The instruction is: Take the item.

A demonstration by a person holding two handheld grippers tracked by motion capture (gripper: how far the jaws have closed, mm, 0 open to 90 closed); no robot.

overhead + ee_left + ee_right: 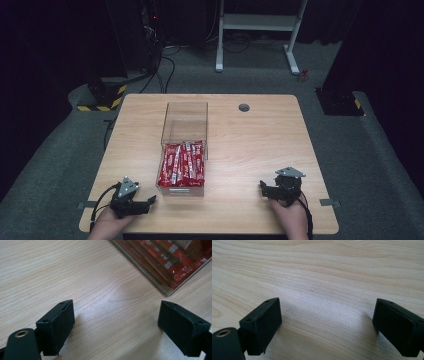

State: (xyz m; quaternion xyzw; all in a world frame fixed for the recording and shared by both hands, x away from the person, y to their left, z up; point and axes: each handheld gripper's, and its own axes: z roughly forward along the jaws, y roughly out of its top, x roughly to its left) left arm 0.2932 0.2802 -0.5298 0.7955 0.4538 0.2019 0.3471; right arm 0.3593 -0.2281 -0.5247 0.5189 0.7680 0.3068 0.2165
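At the bottom of the high view, both tools rest released on the light wooden tabletop (250, 150). The left tool (146, 202) sits nearer the clear plastic box (183, 150) of long red snack packets (182, 164), lying up-frame, just right of it; the right tool (264, 189) is well apart.

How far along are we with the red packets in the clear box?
Nothing looks started. The red packets all lie in the near end of the clear box, whose far end is bare. Nothing is in hand: the left gripper and right gripper rest open on the table. The handling itself is left.
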